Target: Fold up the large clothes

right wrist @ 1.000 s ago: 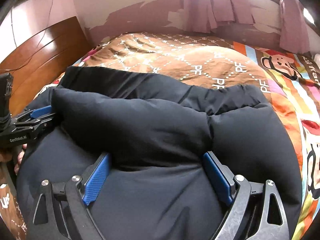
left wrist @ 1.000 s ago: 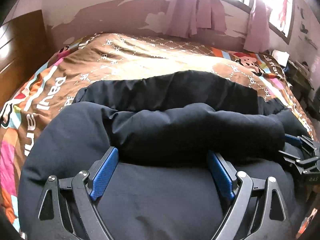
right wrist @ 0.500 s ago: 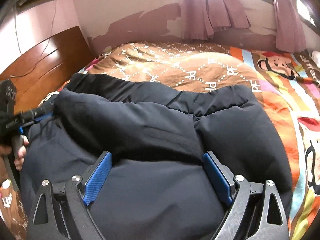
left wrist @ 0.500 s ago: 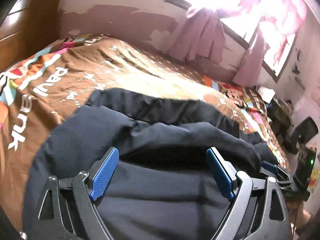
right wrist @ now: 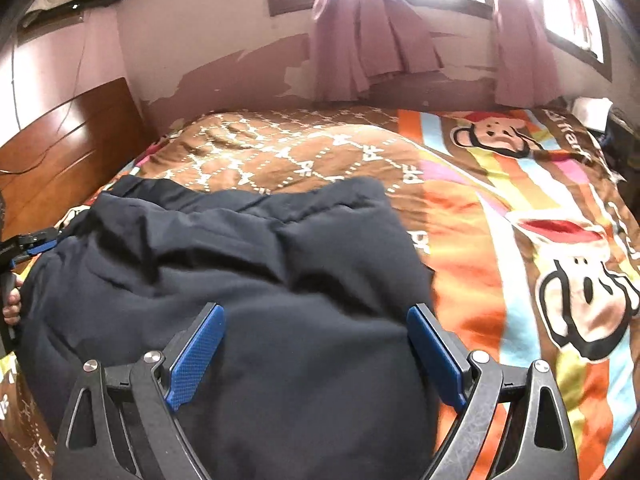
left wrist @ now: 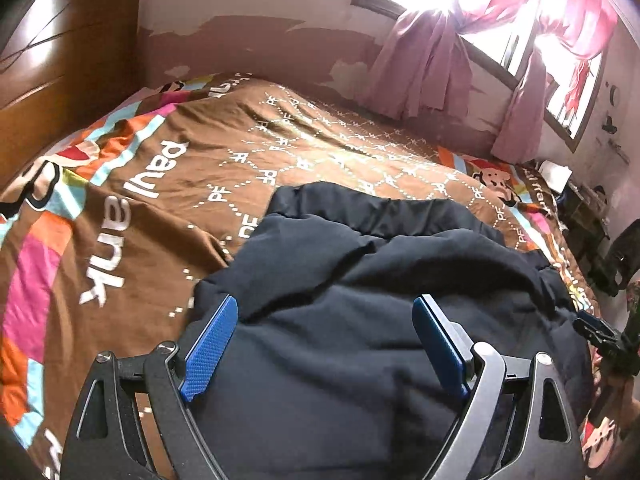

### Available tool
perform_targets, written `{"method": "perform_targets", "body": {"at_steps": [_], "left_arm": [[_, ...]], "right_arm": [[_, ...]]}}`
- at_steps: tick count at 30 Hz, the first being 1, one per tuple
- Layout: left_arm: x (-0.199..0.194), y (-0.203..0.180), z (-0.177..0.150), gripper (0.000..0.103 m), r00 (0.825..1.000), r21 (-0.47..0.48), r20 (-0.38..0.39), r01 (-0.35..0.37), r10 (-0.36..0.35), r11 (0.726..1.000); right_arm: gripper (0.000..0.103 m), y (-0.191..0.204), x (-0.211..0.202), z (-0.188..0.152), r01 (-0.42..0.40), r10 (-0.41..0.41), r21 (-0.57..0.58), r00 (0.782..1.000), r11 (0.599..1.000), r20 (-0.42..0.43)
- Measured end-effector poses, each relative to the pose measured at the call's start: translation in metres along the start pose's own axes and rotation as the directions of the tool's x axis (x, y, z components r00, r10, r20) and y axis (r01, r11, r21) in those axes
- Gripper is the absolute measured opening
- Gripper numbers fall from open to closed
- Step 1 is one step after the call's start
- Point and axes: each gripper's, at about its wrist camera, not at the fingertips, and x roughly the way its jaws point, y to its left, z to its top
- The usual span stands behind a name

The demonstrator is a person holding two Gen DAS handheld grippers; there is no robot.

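A large puffy dark navy jacket (left wrist: 360,280) lies folded on the bed; it also fills the lower middle of the right wrist view (right wrist: 260,264). My left gripper (left wrist: 324,344) is open, its blue pads spread wide over the jacket's left part with nothing between them. My right gripper (right wrist: 316,352) is open too, above the jacket's right part. The right gripper shows at the right edge of the left wrist view (left wrist: 600,332), and the left gripper at the left edge of the right wrist view (right wrist: 32,244).
The bed carries a brown and striped cartoon-monkey cover (left wrist: 160,184), also in the right wrist view (right wrist: 520,208). A wooden headboard (right wrist: 52,160) stands at the left. Pink curtains (right wrist: 368,40) hang at the window. Dark clutter (left wrist: 600,216) sits beside the bed at the right.
Both grippers have lifted back from the jacket's rolled fold and tilted upward. The raised fold between the pads has dropped flat, and more of the bed cover shows.
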Motion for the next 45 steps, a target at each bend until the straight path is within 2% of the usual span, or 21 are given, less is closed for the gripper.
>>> {"method": "perform_targets", "body": {"at_steps": [6, 10, 17, 21, 24, 26, 28, 32, 36, 40, 43, 45], "left_arm": [[-0.008, 0.012, -0.006, 0.087, 0.997, 0.045, -0.071, 0.019, -0.016, 0.999], [-0.006, 0.026, -0.017, 0.087, 0.987, 0.027, -0.147, 0.071, -0.067, 0.997], [0.005, 0.051, -0.025, 0.087, 0.955, -0.067, -0.267, 0.116, -0.130, 0.991], [0.015, 0.062, -0.028, 0.088, 0.928, -0.149, -0.317, 0.157, -0.197, 0.976], [0.023, 0.070, -0.030, 0.094, 0.910, -0.199, -0.342, 0.175, -0.235, 0.964], [0.029, 0.078, -0.033, 0.096, 0.891, -0.259, -0.358, 0.193, -0.279, 0.946], [0.032, 0.085, -0.036, 0.097, 0.875, -0.310, -0.365, 0.207, -0.317, 0.928], [0.029, 0.089, -0.037, 0.097, 0.875, -0.310, -0.357, 0.219, -0.327, 0.925], [0.029, 0.096, -0.041, 0.097, 0.858, -0.340, -0.357, 0.250, -0.370, 0.907], [0.026, 0.105, -0.045, 0.097, 0.851, -0.349, -0.338, 0.282, -0.401, 0.894], [0.023, 0.106, -0.044, 0.097, 0.850, -0.333, -0.340, 0.291, -0.402, 0.897], [0.022, 0.105, -0.046, 0.097, 0.849, -0.324, -0.344, 0.293, -0.401, 0.899]], "right_arm": [[0.092, -0.020, -0.007, -0.008, -0.012, 0.013, 0.038, 1.000, 0.999, -0.027], [0.092, -0.037, 0.000, -0.011, -0.080, 0.086, 0.068, 0.992, 0.994, -0.095], [0.092, -0.069, 0.014, -0.022, -0.165, 0.206, 0.268, 0.970, 0.949, -0.132], [0.095, -0.079, 0.024, -0.026, -0.209, 0.276, 0.344, 0.948, 0.915, -0.160], [0.097, -0.085, 0.030, -0.030, -0.244, 0.329, 0.394, 0.930, 0.886, -0.164], [0.098, -0.088, 0.032, -0.032, -0.259, 0.350, 0.411, 0.923, 0.874, -0.163], [0.099, -0.090, 0.033, -0.033, -0.280, 0.374, 0.419, 0.913, 0.864, -0.161], [0.103, -0.089, 0.036, -0.034, -0.331, 0.432, 0.421, 0.885, 0.845, -0.173], [0.103, -0.085, 0.035, -0.035, -0.375, 0.480, 0.414, 0.857, 0.830, -0.186], [0.103, -0.082, 0.035, -0.037, -0.406, 0.513, 0.403, 0.834, 0.820, -0.203], [0.103, -0.080, 0.036, -0.034, -0.406, 0.513, 0.402, 0.833, 0.821, -0.207], [0.103, -0.078, 0.038, -0.032, -0.384, 0.492, 0.403, 0.845, 0.831, -0.210]]}}
